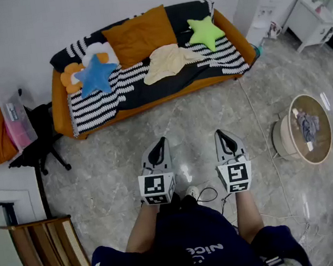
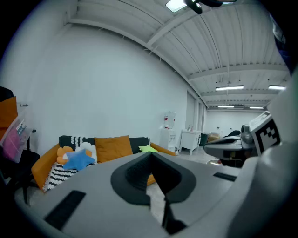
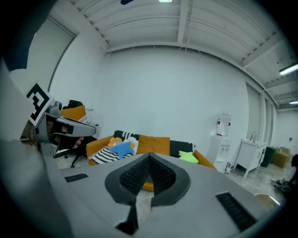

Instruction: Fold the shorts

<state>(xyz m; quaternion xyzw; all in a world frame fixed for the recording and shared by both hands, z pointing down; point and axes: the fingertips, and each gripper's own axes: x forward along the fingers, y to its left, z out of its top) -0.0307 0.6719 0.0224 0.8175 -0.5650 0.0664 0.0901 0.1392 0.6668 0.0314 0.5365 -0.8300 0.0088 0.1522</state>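
- Left hand-held gripper [image 1: 161, 142]: jaws pressed together, nothing between them.
- Right hand-held gripper [image 1: 220, 134]: also closed, empty.
- Cream shorts [image 1: 167, 61] lie crumpled on the sofa [image 1: 60, 110], well apart from both.

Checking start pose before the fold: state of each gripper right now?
Left grey two-jaw gripper: closed, holding nothing.
Right grey two-jaw gripper: closed, holding nothing.

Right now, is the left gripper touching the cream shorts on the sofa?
Apart. The head view shows the left gripper over the floor, with open floor between it and the cream shorts lying on the sofa.
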